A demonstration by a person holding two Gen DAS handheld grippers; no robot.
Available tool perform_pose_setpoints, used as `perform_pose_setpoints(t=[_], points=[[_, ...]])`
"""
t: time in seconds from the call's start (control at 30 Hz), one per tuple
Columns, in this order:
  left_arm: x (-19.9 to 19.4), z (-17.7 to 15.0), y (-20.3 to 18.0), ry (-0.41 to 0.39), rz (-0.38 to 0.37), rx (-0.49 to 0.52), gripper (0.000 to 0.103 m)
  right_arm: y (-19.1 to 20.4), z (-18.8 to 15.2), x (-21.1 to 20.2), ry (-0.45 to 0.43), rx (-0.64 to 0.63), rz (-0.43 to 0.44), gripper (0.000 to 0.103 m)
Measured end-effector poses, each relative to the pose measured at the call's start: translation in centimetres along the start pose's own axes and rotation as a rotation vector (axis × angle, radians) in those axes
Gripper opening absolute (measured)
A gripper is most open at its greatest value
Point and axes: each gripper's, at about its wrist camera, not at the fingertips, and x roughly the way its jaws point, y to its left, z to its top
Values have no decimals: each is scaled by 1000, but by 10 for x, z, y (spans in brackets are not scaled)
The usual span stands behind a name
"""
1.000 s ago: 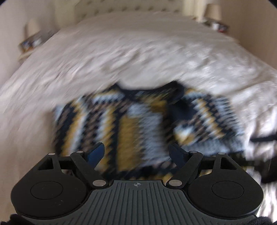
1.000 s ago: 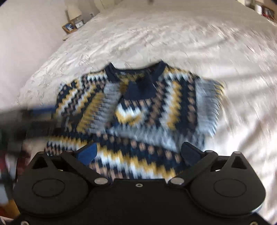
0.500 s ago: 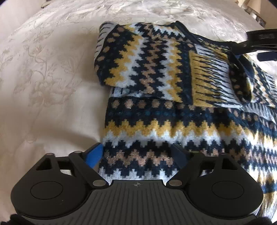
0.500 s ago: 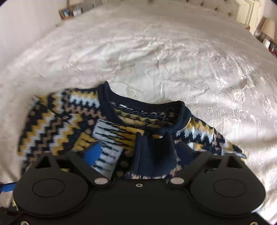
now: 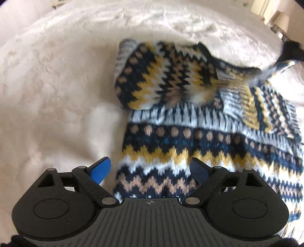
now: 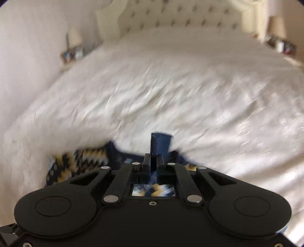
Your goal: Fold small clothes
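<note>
We are working over a bed (image 5: 57,79) covered in a cream, flower-embossed spread, with one patterned sweater (image 5: 190,144) lying on it. The sweater is knitted in navy, mustard, tan and white zigzags and dots.

From the left wrist view, the sweater is lying right of centre. Its long axis is running from the hem, close under our left gripper (image 5: 150,169), away toward the collar at the far upper right. A sleeve (image 5: 161,76) is lying folded across the chest, its grey cuff pointing up and left.

Our left gripper is hanging over the hem corner with its jaws opening wide. The blue left pad (image 5: 100,169) is sitting over bare spread just beside the sweater's edge, and the right pad is over the knit. Fabric is lying between them, but nothing is pinched.

At the far upper right, the collar end is lifting off the bed, stretched up toward our right gripper (image 5: 290,50), which shows as a dark blur.

From the right wrist view, our right gripper (image 6: 153,161) is squeezed tight on a strip of navy rib, the collar (image 6: 160,142), which is standing up between the fingers. The rest of the sweater is trailing below and left.

Beyond, we are seeing a tufted headboard (image 6: 171,17), with a lamp (image 6: 75,36) and small frames on each side. The view is blurred.
</note>
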Motion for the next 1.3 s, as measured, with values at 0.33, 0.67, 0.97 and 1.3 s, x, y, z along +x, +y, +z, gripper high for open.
perform_pose_setpoints(t=[0.33,0.67,0.97,1.3], points=[[-17,40,-22,-95,0,109,90,-79,-82,38,237,175,-101,11],[5,87,-36,-141,9,188,90,-91,-67,25,148,185,-157,11],[50,100,-38,-68,36,229,90,-106,-95,39,254,211,-204,14],[89,98,-4,37,-19,89,103,-113,-98,18,209,236,-222,86]])
